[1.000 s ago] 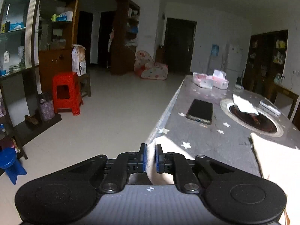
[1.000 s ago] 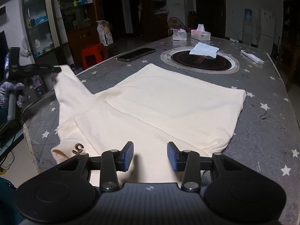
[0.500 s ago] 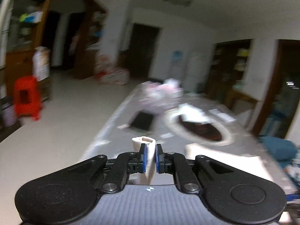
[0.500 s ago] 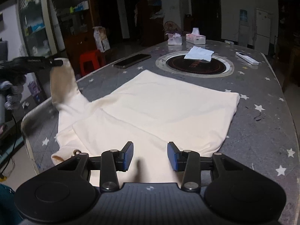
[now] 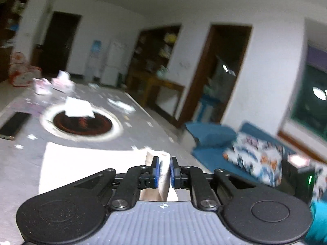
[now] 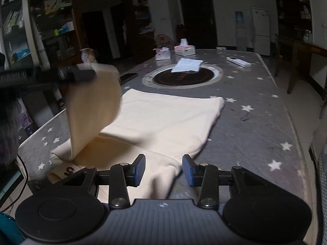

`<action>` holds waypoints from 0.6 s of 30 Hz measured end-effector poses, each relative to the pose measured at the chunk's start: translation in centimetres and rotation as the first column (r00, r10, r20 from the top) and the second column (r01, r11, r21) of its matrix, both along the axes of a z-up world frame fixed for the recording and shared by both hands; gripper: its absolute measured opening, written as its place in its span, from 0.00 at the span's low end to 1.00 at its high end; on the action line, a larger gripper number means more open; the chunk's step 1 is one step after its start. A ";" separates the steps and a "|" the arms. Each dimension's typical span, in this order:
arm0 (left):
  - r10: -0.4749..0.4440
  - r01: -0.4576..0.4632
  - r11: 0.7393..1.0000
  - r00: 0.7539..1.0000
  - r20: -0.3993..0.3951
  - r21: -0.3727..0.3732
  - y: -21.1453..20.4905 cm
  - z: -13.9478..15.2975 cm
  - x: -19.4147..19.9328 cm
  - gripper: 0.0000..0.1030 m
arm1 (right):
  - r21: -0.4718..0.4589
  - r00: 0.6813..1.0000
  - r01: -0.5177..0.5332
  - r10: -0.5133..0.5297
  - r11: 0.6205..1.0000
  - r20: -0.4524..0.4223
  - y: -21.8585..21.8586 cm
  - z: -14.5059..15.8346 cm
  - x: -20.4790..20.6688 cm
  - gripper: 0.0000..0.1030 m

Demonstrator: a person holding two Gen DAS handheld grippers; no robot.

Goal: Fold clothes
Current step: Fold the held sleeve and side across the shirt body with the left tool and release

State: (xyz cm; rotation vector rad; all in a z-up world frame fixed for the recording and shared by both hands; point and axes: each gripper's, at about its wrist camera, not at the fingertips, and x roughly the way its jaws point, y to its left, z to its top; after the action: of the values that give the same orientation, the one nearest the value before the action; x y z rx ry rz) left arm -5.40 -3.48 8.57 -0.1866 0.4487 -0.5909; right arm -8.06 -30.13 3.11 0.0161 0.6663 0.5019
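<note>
Left gripper (image 5: 163,170) jaws clamped on cream garment (image 6: 163,120) sleeve, right gripper (image 6: 164,170) jaws apart

The garment (image 6: 163,122) is spread on the table (image 6: 255,122), before the round hotplate (image 6: 181,77). A paper (image 6: 187,65) is laid on the hotplate, and 2 tissue boxes (image 6: 184,50) are placed behind it.

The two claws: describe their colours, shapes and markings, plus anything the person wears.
Both the left claw and right claw are matte black, with blue pads on two short fingers, jointed linkage arms with silver pivot screws, two round black discs and a ribbed grey base bearing a small crosshair mark. A teal sleeve shows at the left-wrist view's corner.
</note>
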 end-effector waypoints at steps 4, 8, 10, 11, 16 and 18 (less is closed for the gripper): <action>-0.033 0.034 0.998 0.999 -0.024 0.057 -0.1 -1.3 -0.5 0.37 | 0.009 1.000 0.016 -0.016 1.000 -0.004 -0.6 -0.1 -0.2 0.39; -0.058 0.063 0.992 0.997 -0.048 0.113 0.0 -2.6 -1.0 0.43 | 0.017 0.999 0.033 -0.033 0.999 -0.008 -1.2 -0.1 -0.4 0.39; -0.002 0.010 0.990 0.998 -0.056 0.143 1.9 -3.2 -1.7 0.43 | 0.015 1.000 0.014 -0.014 1.000 -0.018 -0.5 -0.3 -0.1 0.38; 0.033 -0.022 0.987 0.997 -0.063 0.160 3.0 -3.6 -2.0 0.43 | 0.014 1.000 0.004 -0.004 1.000 -0.023 -0.2 -0.4 0.0 0.38; 0.148 -0.118 0.965 0.982 -0.115 0.232 7.4 -5.5 -3.6 0.43 | 0.010 0.998 -0.043 0.044 0.999 -0.048 1.5 -0.9 0.7 0.36; 0.162 -0.126 0.961 0.978 -0.131 0.247 8.3 -6.0 -4.0 0.43 | -0.006 0.997 -0.049 0.048 0.999 -0.061 2.0 -1.2 1.0 0.35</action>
State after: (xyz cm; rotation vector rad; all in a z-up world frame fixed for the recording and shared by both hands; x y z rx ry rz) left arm -9.42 4.85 2.55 -0.0341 0.6417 -0.3767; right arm -7.11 -28.15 1.86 0.0081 0.7300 0.5473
